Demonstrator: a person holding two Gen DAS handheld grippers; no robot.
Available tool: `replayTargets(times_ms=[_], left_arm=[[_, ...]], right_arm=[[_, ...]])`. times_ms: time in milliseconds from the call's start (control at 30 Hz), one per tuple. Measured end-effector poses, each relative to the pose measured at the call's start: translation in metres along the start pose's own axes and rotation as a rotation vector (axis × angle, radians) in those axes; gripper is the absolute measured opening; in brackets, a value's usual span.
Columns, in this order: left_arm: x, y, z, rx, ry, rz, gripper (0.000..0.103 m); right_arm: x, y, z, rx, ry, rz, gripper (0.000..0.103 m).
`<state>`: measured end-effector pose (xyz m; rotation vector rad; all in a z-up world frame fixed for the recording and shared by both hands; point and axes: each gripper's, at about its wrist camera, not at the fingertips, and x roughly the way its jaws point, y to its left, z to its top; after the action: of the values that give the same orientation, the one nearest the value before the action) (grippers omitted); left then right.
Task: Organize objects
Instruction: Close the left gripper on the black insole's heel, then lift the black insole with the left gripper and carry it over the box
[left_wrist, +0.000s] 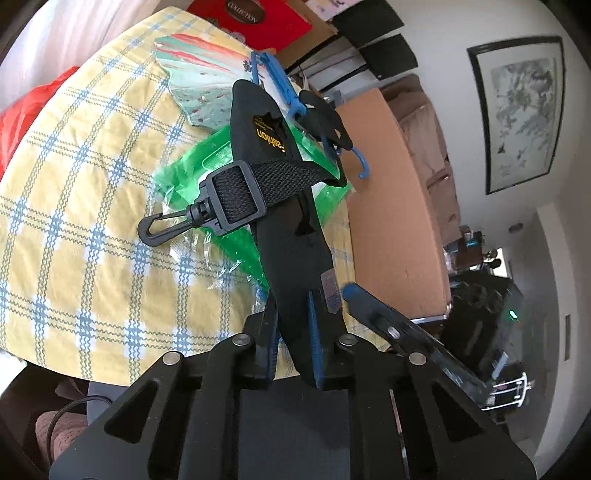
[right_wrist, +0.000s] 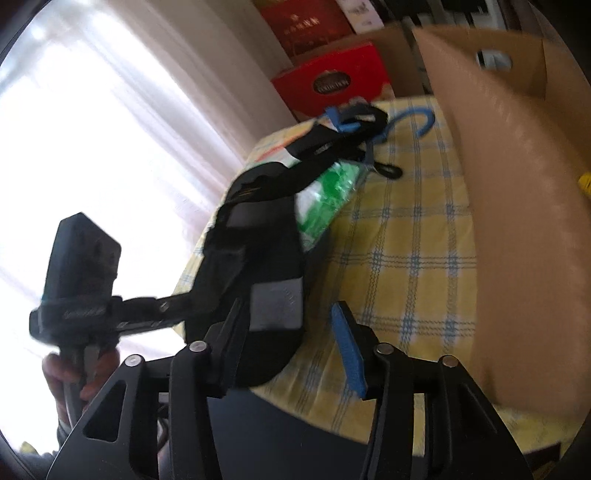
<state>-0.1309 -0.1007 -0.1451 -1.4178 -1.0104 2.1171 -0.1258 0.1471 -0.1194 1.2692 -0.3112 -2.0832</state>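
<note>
Right under my left lens, my left claw (left_wrist: 295, 325) is clenched on the near end of a black padded shoulder strap (left_wrist: 291, 236), both blue-lined fingers (left_wrist: 316, 343) pressed against its sides. Its pad runs up and away from me over the yellow checked tablecloth (left_wrist: 92, 192). A webbing loop crosses it, ending in a black plastic buckle with a swivel snap hook (left_wrist: 155, 229) that hangs out to the left. Yellow lettering shows near the far end of the pad.

Beneath the strap lies a green plastic-wrapped packet (left_wrist: 207, 162), and beyond that a flat pack printed in teal and coral (left_wrist: 207, 59). A blue plastic hanger (left_wrist: 273, 81) sits at the far end of the strap, its hook curling toward the open cardboard box (left_wrist: 391, 206) that stands on the table to the right. A red box (left_wrist: 255, 18) stands behind the table.

From my right wrist view, my right claw (right_wrist: 291, 332) stands released. Its left finger lies against the strap's grey patch (right_wrist: 277, 302) while the blue pad (right_wrist: 349, 354) on the right is well clear of it, over bare cloth. That view is blurred, so I cannot say whether the left finger truly touches. My left hand (right_wrist: 77, 373) shows at the lower left, gripping the handle of the other tool against a bright curtain (right_wrist: 110, 110).
</note>
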Motion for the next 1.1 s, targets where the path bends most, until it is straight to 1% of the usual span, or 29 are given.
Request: replayTargets(times_ms=[33,133,200,267,367,500,633,767,833,967,1100], left_arm=[[0.001,0.001,0.000,0.001,0.003,0.001,0.013],[0.002,0.003,0.000,0.002,0.008,0.006,0.013],[0.002,0.006,-0.001,0.000,0.007,0.011,0.013],[0.000,0.009,-0.002,-0.005,0.006,0.011,0.014],[-0.002,0.011,-0.002,-0.010,0.006,0.010,0.017],[-0.009,0.004,-0.004,0.011,0.004,-0.022,0.020],[-0.015,-0.015,-0.008,0.052,0.014,-0.044,0.023],[-0.017,-0.031,-0.012,0.076,0.041,-0.053,0.025],[-0.015,-0.039,-0.014,0.084,0.067,-0.057,0.026],[-0.012,-0.050,-0.018,0.102,0.085,-0.055,0.027],[-0.007,-0.062,-0.022,0.131,0.102,-0.036,0.027]], right_arm=[[0.005,0.002,0.001,-0.008,0.013,0.003,0.038],[0.013,0.004,0.003,0.003,0.039,0.049,0.031],[0.014,0.006,0.003,-0.008,0.040,0.039,0.029],[0.011,0.008,0.003,-0.021,0.033,0.033,0.024],[0.002,0.010,0.003,-0.022,0.023,0.050,0.019],[-0.021,0.021,0.001,-0.052,-0.027,0.047,0.018],[-0.050,0.038,-0.006,-0.089,-0.079,0.012,0.018],[-0.070,0.047,-0.015,-0.091,-0.100,-0.015,0.018],[-0.076,0.049,-0.019,-0.077,-0.095,-0.026,0.018],[-0.090,0.045,-0.025,-0.050,-0.100,-0.033,0.018],[-0.104,0.047,-0.033,-0.033,-0.104,-0.059,0.018]])
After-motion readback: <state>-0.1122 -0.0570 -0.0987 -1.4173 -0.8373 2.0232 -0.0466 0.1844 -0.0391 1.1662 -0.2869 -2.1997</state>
